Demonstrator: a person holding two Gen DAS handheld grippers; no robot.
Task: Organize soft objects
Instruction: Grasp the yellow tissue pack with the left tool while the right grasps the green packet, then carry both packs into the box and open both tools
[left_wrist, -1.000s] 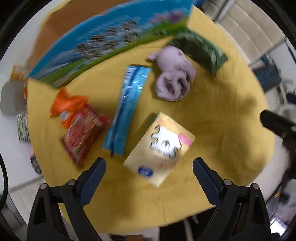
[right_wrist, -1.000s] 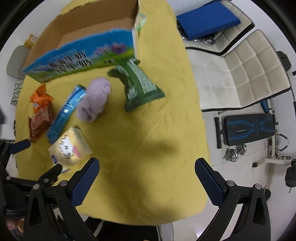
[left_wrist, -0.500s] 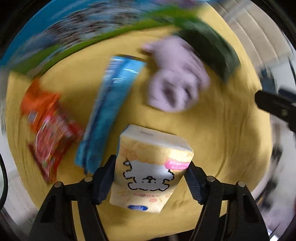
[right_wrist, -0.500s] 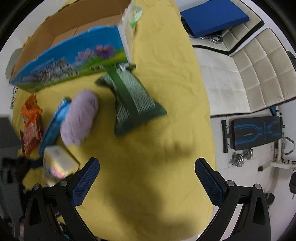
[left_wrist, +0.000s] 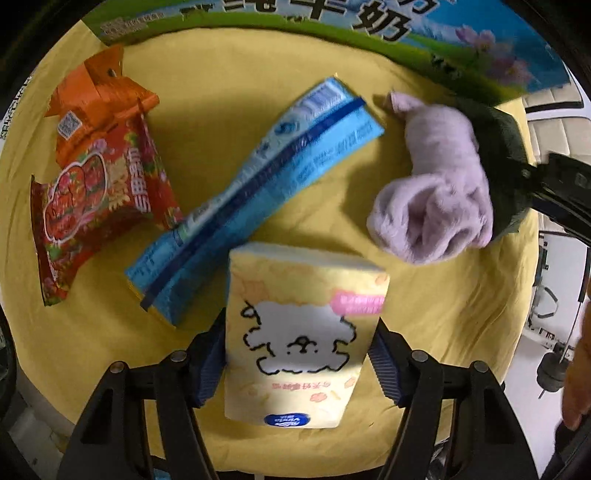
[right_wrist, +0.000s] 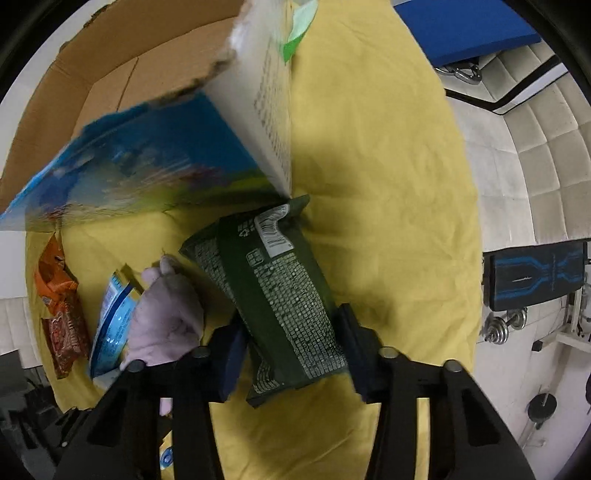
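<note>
- Since a second ago both tools have come in from hovering spread wide over the bench: the left tool (left_wrist: 297, 354) now has the yellow tissue pack (left_wrist: 301, 338) between its fingers, and the right tool (right_wrist: 290, 356) has closed in around the dark green snack bag (right_wrist: 275, 295).
- The left tool is clenched on the tissue pack, with a blue pad pressed against each long side; the pack's near end sticks out toward the camera.
- The right tool's fingers flank the green bag, the left pad against its edge and the right pad at or just beside the other edge; the frame is blurred here, so I cannot tell whether the grip is firm.
- The green bag lies lengthwise away from the right tool, and its far end reaches the near corner of the open cardboard box (right_wrist: 147, 122).
- The box stands at the far side of the yellow cloth (right_wrist: 369, 184) that covers the bench, with its brown inside showing and a blue and green printed wall facing the tools.
- A lilac plush item (left_wrist: 436, 195) lies just left of the green bag, touching or nearly touching it, and far right of the tissue pack.
- A long light-blue packet (left_wrist: 255, 192) lies diagonally at the middle of the cloth, with its near end just beside the tissue pack's far left corner.
- A red snack packet (left_wrist: 99, 206) lies at the left, with an orange packet (left_wrist: 96, 96) at its far end, overlapping it.
</note>
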